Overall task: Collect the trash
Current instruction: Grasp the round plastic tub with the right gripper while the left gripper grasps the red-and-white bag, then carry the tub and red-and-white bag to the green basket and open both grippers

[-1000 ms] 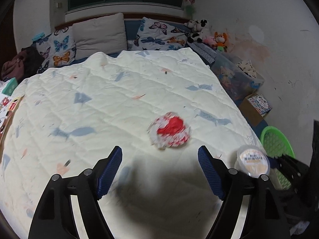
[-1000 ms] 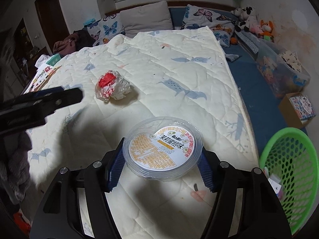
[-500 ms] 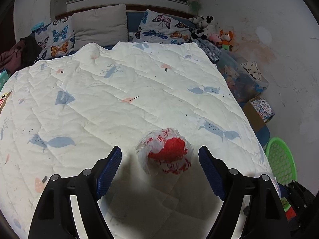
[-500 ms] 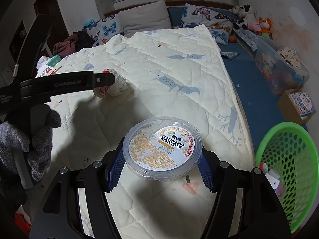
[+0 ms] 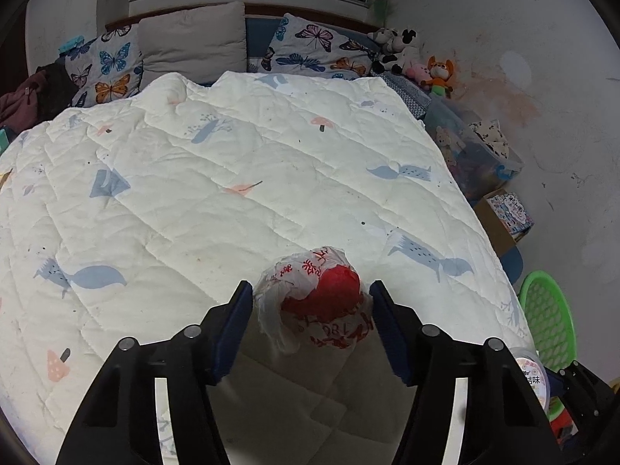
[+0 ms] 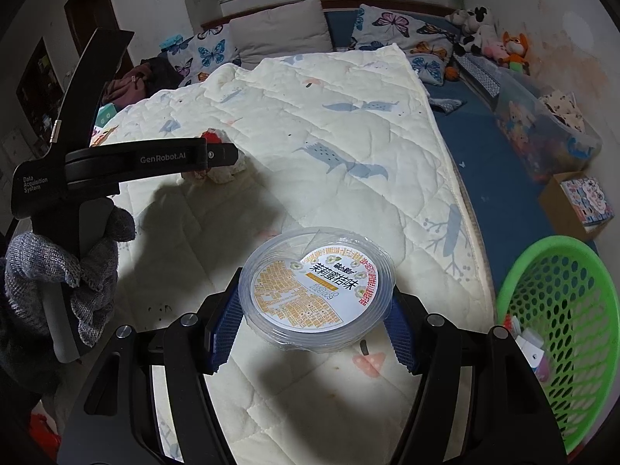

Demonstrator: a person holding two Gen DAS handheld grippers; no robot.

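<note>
1. clear round plastic container (image 6: 317, 290) w/ printed label lid is sitting between the right gripper (image 6: 310, 325) pads, pinched on both sides, hanging above the white quilt (image 6: 348, 147) near the bed's edge. contents can't be made out thru the label.
2. green mesh basket (image 6: 562, 310) is standing on the floor right of the bed; a few small bits of trash are lying in it, too small to tell what.
3. clear storage bin (image 6: 542, 131) further back by the wall is holding printed cloth/toys.
4. left gripper (image 5: 306, 306) jaws are closing around the crumpled red & white plastic bag (image 5: 317, 298) lying on the quilt; bag is sitting between the blue pads, which are at its sides, firm squeeze not clear yet.
5. in the right wrist view a gloved hand (image 6: 77, 271) is gripping the left tool's handle at far left.
</note>
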